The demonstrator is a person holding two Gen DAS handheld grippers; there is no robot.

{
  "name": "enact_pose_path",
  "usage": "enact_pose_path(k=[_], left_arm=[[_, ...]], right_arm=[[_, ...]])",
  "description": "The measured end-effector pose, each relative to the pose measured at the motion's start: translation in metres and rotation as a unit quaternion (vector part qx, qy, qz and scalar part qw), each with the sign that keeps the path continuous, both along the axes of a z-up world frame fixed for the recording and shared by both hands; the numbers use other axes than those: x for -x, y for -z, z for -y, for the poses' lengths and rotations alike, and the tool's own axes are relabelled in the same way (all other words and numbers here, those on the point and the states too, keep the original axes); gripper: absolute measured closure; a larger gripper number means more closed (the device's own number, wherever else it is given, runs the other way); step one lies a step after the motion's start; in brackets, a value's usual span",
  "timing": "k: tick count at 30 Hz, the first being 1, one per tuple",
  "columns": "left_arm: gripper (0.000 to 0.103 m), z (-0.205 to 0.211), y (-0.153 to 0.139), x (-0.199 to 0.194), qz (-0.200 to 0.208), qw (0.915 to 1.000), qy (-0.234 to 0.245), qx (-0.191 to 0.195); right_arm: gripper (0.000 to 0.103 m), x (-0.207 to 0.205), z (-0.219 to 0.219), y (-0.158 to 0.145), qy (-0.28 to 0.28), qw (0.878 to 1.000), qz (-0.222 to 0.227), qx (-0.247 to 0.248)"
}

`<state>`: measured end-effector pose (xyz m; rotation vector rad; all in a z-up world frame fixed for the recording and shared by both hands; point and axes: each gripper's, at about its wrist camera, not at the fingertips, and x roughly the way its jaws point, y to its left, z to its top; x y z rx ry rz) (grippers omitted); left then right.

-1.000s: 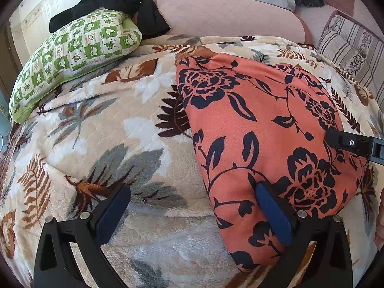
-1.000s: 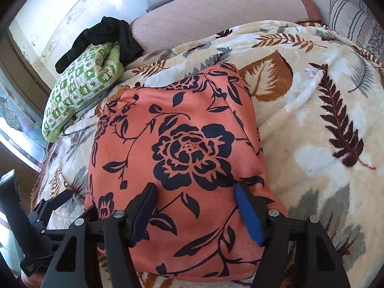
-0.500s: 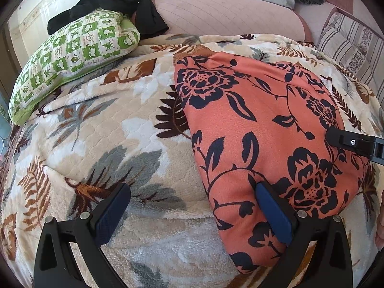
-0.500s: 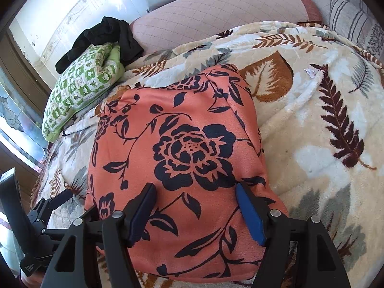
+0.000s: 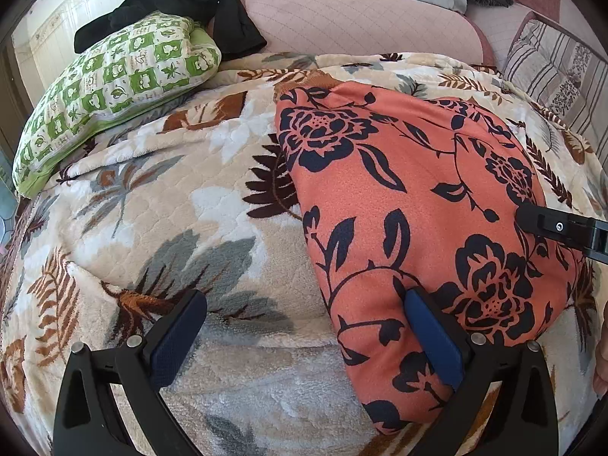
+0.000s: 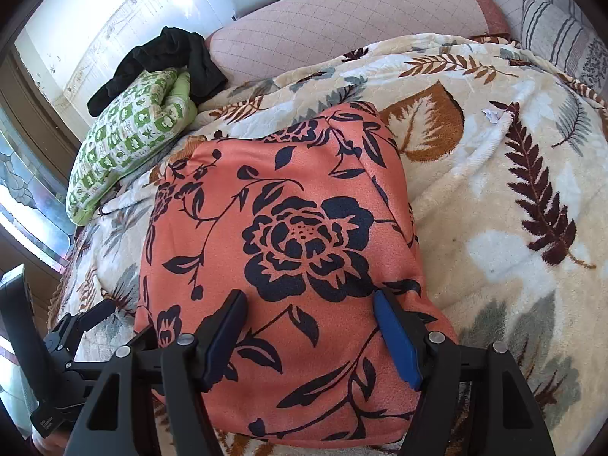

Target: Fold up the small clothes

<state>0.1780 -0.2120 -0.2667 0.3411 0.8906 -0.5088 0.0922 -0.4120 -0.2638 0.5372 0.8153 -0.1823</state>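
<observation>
An orange cloth with dark navy flowers (image 5: 410, 197) lies folded into a rough rectangle on a cream blanket with a leaf print (image 5: 159, 205). My left gripper (image 5: 304, 296) is open at the cloth's near left edge. Its right finger (image 5: 433, 334) is over the cloth and its left finger (image 5: 178, 334) is over the blanket. My right gripper (image 6: 309, 296) is open above the near part of the cloth (image 6: 304, 235), with nothing pinched between its pads. One of its fingers (image 5: 562, 228) reaches in from the right in the left wrist view.
A green and white checked pillow (image 5: 114, 87) lies at the far left with a black garment (image 5: 182, 3) on top. A pink quilted cushion (image 5: 361, 22) and a striped pillow (image 5: 554, 76) sit along the back. Part of a hand (image 5: 600, 353) shows at the right edge.
</observation>
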Motion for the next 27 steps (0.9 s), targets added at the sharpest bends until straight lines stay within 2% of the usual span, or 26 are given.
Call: enact_pose_path(k=[11, 13, 16, 20, 23, 26, 27], left_arm=[[0.0, 0.001, 0.0, -0.002, -0.006, 1.0, 0.002, -0.004], [0.0, 0.001, 0.0, -0.003, -0.01, 0.9999, 0.002, -0.003], [0.0, 0.002, 0.0, -0.004, -0.012, 0.9999, 0.001, -0.003], [0.0, 0.003, 0.0, -0.004, -0.01, 0.9999, 0.002, -0.005], [0.0, 0.003, 0.0, -0.003, -0.01, 0.9999, 0.003, -0.005], [0.0, 0.003, 0.001, -0.003, -0.009, 0.9999, 0.005, -0.005], [0.0, 0.003, 0.001, -0.003, -0.008, 1.0, 0.004, -0.004]], right_arm=[[0.03, -0.001, 0.002, -0.005, -0.007, 1.0, -0.007, -0.003], [0.03, 0.0, 0.008, -0.011, -0.005, 1.0, 0.008, -0.024], [0.03, 0.006, 0.024, -0.021, 0.006, 0.995, 0.057, -0.076], [0.031, 0.005, 0.034, -0.029, 0.016, 0.992, 0.083, -0.095], [0.031, -0.003, 0.037, -0.018, 0.017, 0.992, 0.061, -0.109], [0.032, -0.017, 0.039, 0.005, 0.024, 0.993, 0.001, -0.113], [0.032, -0.017, 0.039, 0.005, 0.026, 0.993, 0.005, -0.113]])
